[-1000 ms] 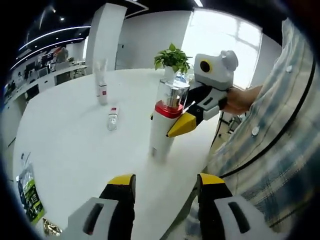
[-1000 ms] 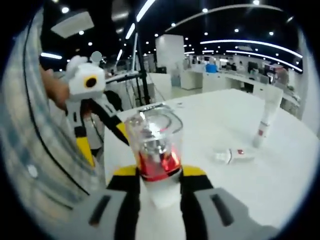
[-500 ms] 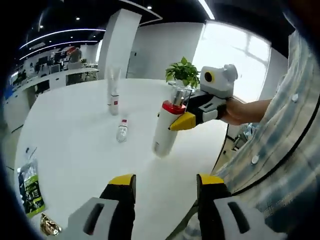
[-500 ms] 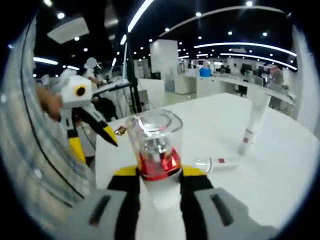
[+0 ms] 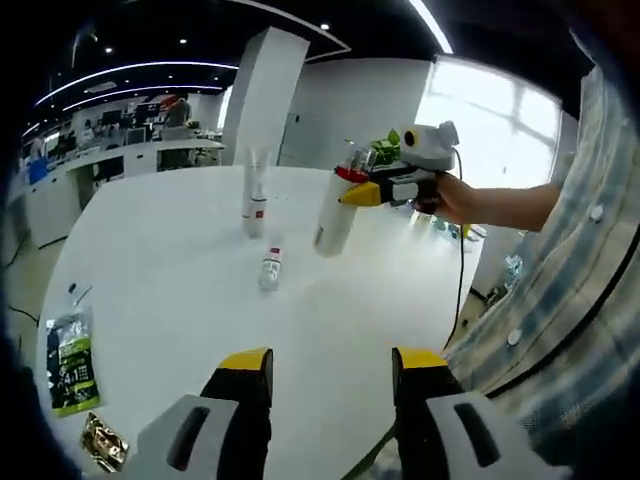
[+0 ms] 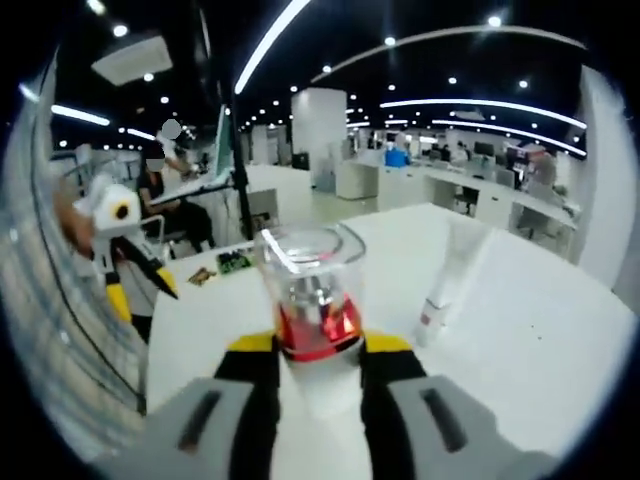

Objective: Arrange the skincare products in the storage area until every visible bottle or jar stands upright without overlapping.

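My right gripper (image 6: 312, 345) is shut on a white bottle (image 6: 312, 300) with a red band and a clear cap. In the left gripper view the same bottle (image 5: 333, 218) hangs tilted in the right gripper (image 5: 360, 194), just right of a tall white tube (image 5: 255, 195) that stands upright. A small clear bottle (image 5: 270, 268) lies on its side in front of the tube. The tube (image 6: 450, 280) also rises right of the held bottle. My left gripper (image 5: 332, 365) is open near the table's front edge, and nothing sits between its fingers.
The round white table (image 5: 160, 270) carries a green snack packet (image 5: 68, 360) and a gold wrapper (image 5: 100, 440) at its left front. A potted plant (image 5: 386, 146) stands at the far edge. A plaid sleeve (image 5: 560, 300) borders the right side. Office desks lie beyond.
The right gripper has carried the red-banded bottle farther across the table, close to the standing tube. The left gripper's view has drawn back; its jaws stay open.
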A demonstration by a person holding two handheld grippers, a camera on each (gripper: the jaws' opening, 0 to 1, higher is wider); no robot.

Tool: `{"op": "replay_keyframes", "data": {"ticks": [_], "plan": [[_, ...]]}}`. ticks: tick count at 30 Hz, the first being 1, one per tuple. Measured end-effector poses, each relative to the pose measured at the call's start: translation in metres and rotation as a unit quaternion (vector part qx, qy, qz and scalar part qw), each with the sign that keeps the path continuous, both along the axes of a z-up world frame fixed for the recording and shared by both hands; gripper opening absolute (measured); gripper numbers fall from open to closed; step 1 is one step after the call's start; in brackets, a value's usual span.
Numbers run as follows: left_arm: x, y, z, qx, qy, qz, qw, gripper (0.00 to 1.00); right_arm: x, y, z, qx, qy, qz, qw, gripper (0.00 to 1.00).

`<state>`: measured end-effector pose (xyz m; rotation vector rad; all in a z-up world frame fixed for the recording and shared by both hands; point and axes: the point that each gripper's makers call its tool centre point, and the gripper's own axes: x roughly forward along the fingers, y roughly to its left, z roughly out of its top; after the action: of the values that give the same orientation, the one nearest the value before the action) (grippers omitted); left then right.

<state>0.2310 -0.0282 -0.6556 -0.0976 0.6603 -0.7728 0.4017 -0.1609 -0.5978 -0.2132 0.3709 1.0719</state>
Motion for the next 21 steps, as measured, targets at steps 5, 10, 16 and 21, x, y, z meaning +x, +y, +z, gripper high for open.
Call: {"op": "replay_keyframes", "data": {"ticks": [5, 10, 16, 21], "plan": [[0.001, 0.0, -0.003, -0.002, 0.007, 0.008, 0.9999, 0.48, 0.026, -0.007, 0.003, -0.013, -0.009, 0.004, 0.9999, 0.27], [0.005, 0.002, -0.004, -0.011, 0.016, 0.025, 0.9995, 0.46, 0.052, -0.015, 0.007, -0.016, -0.019, 0.007, 0.9997, 0.27], [0.007, 0.006, -0.009, -0.009, 0.031, 0.037, 0.9988, 0.46, 0.086, -0.024, 0.004, -0.011, -0.017, -0.001, 0.9998, 0.27], [0.008, 0.008, -0.017, -0.005, 0.046, 0.04, 0.9981, 0.46, 0.111, -0.03, 0.004, 0.003, -0.012, -0.012, 0.9999, 0.27]]}}
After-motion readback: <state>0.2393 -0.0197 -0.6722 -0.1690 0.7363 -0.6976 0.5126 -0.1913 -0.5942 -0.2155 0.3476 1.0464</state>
